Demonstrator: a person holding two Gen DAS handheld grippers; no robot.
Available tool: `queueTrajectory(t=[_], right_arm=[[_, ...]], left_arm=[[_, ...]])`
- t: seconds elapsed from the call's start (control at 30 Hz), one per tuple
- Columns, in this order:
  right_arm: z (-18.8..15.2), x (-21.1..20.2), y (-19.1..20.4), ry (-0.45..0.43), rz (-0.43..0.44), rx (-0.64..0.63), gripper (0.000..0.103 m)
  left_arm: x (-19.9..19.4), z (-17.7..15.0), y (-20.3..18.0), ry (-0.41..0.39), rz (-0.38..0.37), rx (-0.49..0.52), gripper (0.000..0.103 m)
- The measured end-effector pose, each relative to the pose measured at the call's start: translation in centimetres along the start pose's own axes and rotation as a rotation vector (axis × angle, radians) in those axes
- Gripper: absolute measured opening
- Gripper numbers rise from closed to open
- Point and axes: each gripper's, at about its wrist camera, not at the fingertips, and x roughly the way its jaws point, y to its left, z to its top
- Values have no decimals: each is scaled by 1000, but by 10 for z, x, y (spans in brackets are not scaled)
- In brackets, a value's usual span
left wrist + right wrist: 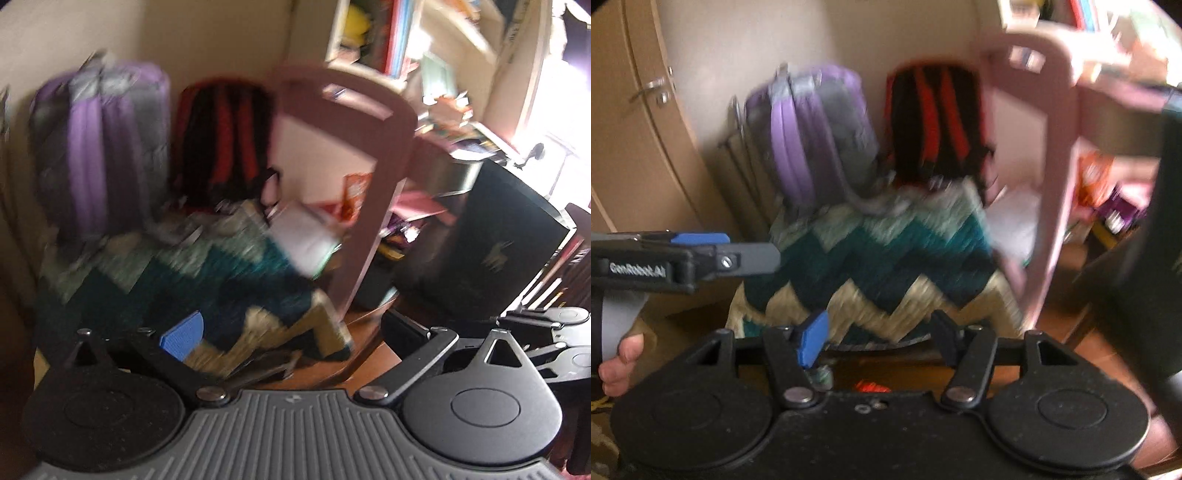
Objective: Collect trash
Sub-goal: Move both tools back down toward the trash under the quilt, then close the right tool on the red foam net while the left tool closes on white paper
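Hanging over a zigzag-patterned rug in teal, dark blue and cream, both grippers are empty. Left gripper: jaws spread wide apart, a blue pad showing on the left finger, nothing between them but rug and brown floor. Right gripper: jaws apart too, blue pad on its left finger, dark finger opposite, gap empty. From the right wrist view the left gripper shows side-on at the left edge, with the person's hand wrapped around its grey handle below. Both views heavily motion-blurred. Against the cream wall behind the rug lean a purple and grey backpack and, just beside it to the right, a black and red backpack. A pink chair frame stands at the rug's right edge; a black bag sits further right. Possible trash: a white crumpled sheet or bag lying at the rug's far right corner next to the chair leg, with an orange packet just behind it. A small red scrap lies on the floor close under the right gripper; too blurred to tell what it is.
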Motion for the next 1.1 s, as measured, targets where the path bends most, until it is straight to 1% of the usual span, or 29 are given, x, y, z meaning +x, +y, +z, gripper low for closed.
queueTrajectory(t=[0.03, 0.13, 0.27, 0.3, 0.4, 0.47, 0.57, 0.63, 0.77, 0.83, 0.87, 0.97, 1.07, 1.1], right_arm=[[-7, 16, 1, 14, 4, 12, 61], [-30, 66, 2, 62, -23, 37, 61], [-60, 136, -9, 168, -39, 92, 61], [-68, 153, -12, 190, -44, 99, 61], [-93, 200, -22, 250, -95, 105, 61], [-108, 232, -31, 304, -126, 126, 61], [-132, 279, -46, 409, -153, 118, 61], [-147, 307, -58, 457, -171, 106, 61], [-179, 354, -84, 574, -211, 72, 61], [-196, 377, -97, 630, -234, 62, 61], [-205, 386, -103, 655, -243, 60, 61], [-230, 410, -120, 718, -268, 98, 61], [-251, 431, -132, 753, -278, 145, 61], [-255, 437, -133, 760, -278, 150, 61]], left_arm=[[8, -8, 13, 21, 11, -15, 103], [39, -35, 49, 91, 53, -52, 103], [87, -76, 88, 157, 118, -89, 103], [99, -84, 94, 176, 129, -95, 103], [142, -113, 109, 245, 161, -118, 103], [172, -132, 117, 290, 174, -139, 103], [214, -159, 128, 354, 183, -169, 103], [239, -176, 135, 397, 201, -170, 103], [286, -216, 146, 506, 226, -129, 103], [308, -242, 161, 587, 256, -176, 103], [318, -257, 170, 640, 273, -219, 103], [342, -299, 193, 769, 316, -317, 103], [363, -332, 208, 860, 326, -377, 103], [369, -340, 213, 876, 327, -400, 103]])
